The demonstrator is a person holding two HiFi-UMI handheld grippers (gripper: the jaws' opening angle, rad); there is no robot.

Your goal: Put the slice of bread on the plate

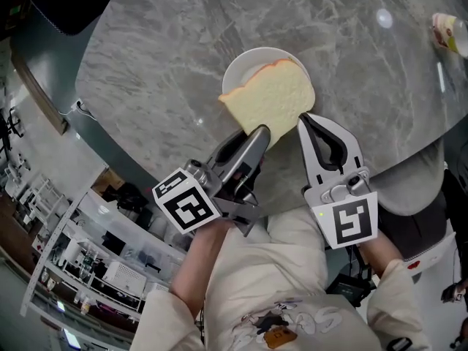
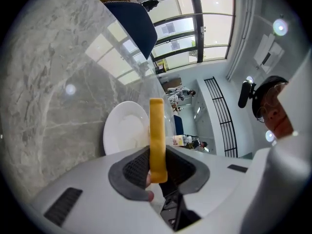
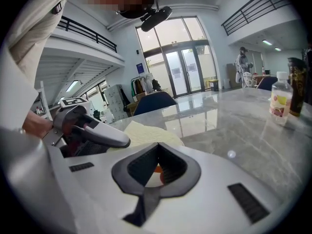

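A slice of bread [image 1: 269, 93] with a brown crust is held flat over the near side of a white plate [image 1: 245, 63] on the grey marble table. My left gripper [image 1: 262, 131] is shut on the slice's near edge. In the left gripper view the bread [image 2: 156, 130] stands edge-on between the dark pads of the left gripper [image 2: 157, 167], with the plate [image 2: 124, 130] just beyond. My right gripper [image 1: 303, 118] sits by the slice's right corner with its tips together and nothing in them. The right gripper view shows the right gripper [image 3: 156, 172] with the bread [image 3: 146, 133] to its left.
A small bottle [image 1: 450, 31] stands at the table's far right, and the right gripper view shows that bottle [image 3: 279, 101] beside a darker one. The table's curved front edge [image 1: 117, 145] runs just under both grippers. The person's lap lies below.
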